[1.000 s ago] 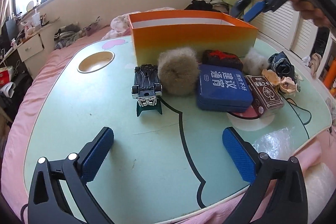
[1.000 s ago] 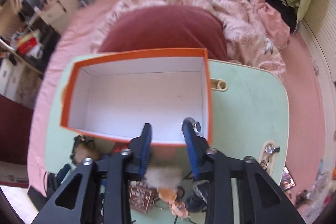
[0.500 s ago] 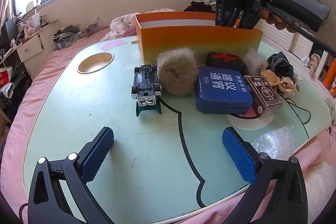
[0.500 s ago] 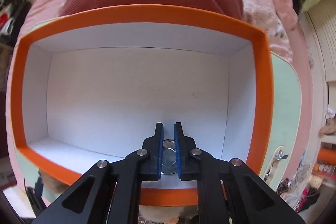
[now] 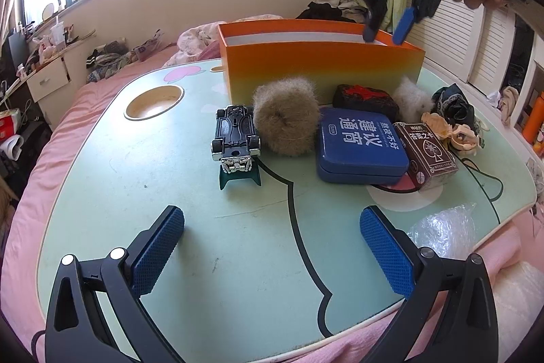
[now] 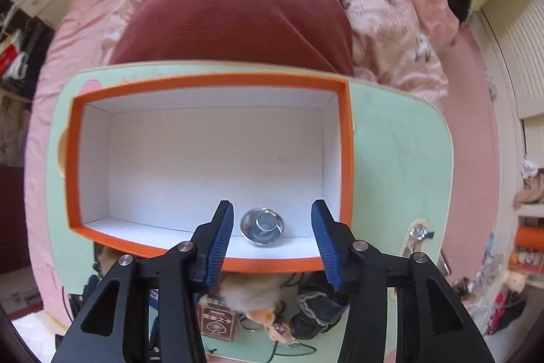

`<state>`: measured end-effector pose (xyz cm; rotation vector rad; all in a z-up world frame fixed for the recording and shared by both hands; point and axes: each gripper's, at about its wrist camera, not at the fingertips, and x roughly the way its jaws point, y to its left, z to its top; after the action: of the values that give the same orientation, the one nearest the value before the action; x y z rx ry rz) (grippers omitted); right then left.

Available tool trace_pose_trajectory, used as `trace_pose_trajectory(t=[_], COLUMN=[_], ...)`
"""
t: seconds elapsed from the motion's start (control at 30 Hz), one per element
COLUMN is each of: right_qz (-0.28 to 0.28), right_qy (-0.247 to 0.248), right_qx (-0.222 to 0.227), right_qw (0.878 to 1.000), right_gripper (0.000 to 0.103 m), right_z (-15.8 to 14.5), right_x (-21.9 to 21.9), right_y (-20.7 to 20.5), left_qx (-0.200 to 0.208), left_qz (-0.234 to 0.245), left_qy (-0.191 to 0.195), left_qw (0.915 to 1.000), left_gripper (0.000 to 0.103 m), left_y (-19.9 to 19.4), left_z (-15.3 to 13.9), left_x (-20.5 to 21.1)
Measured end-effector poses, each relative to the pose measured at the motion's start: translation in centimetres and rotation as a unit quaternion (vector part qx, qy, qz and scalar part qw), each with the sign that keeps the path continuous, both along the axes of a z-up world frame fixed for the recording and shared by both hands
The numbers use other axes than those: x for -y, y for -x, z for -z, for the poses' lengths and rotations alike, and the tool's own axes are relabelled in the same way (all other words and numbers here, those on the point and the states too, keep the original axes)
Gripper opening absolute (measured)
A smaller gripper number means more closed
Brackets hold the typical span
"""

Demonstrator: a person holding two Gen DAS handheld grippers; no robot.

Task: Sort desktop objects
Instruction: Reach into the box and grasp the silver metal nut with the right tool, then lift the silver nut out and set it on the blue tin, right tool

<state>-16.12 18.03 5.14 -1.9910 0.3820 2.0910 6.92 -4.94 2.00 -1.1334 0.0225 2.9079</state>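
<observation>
Right gripper (image 6: 272,238) is hanging over the orange box (image 6: 210,80) with its jaws spread wide and nothing between them; I am seeing a small silver dish (image 6: 261,224) lying on the white floor of the box directly below the gap, near the closest wall. That dish is looking like the only thing sorted so far.

My left gripper (image 5: 272,247) is also gaping wide and empty, hovering low over the green table (image 5: 238,278). Ahead of it, everything else is sitting outside the box: a toy car (image 5: 235,132) on its stand, a brown fluffy ball (image 5: 286,119) just beside it, a blue tin (image 5: 360,145), a dark red card pack (image 5: 426,152), a black-and-red pouch (image 5: 364,98), a white fluffy ball (image 5: 412,97), and dark fabric bits (image 5: 454,106) farther right. I am judging the job barely started, with most pieces waiting.
</observation>
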Motion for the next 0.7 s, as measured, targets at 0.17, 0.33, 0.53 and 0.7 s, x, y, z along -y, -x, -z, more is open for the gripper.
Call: trace_pose_trajectory(t=[0.17, 0.33, 0.53, 0.7], right_qz=[-0.016, -0.020, -0.003, -0.031], right_qy=[-0.021, -0.012, 0.010, 0.022], right_qx=[0.069, 0.048, -0.025, -0.111], right_qw=[0.997, 0.999, 1.000, 0.993], right_gripper=[0.033, 0.029, 0.029, 0.029], right_z=[5.0, 6.0, 4.4, -0.5], right_x=[1.4, 2.3, 2.0, 3.3], right_y=[0.3, 0.6, 0.6, -1.7], left_qx=[0.000, 0.000, -0.001, -0.001], left_qz=[0.001, 0.005, 0.006, 0.007], left_qy=[0.002, 0.001, 0.001, 0.001], left_qw=[1.0000, 1.0000, 1.0000, 1.0000], left_gripper=[0.103, 0.103, 0.103, 0.103], left_y=[0.0, 0.1, 0.2, 0.2], left_z=[0.0, 0.1, 0.1, 0.1], left_x=[0.0, 0.3, 0.3, 0.3])
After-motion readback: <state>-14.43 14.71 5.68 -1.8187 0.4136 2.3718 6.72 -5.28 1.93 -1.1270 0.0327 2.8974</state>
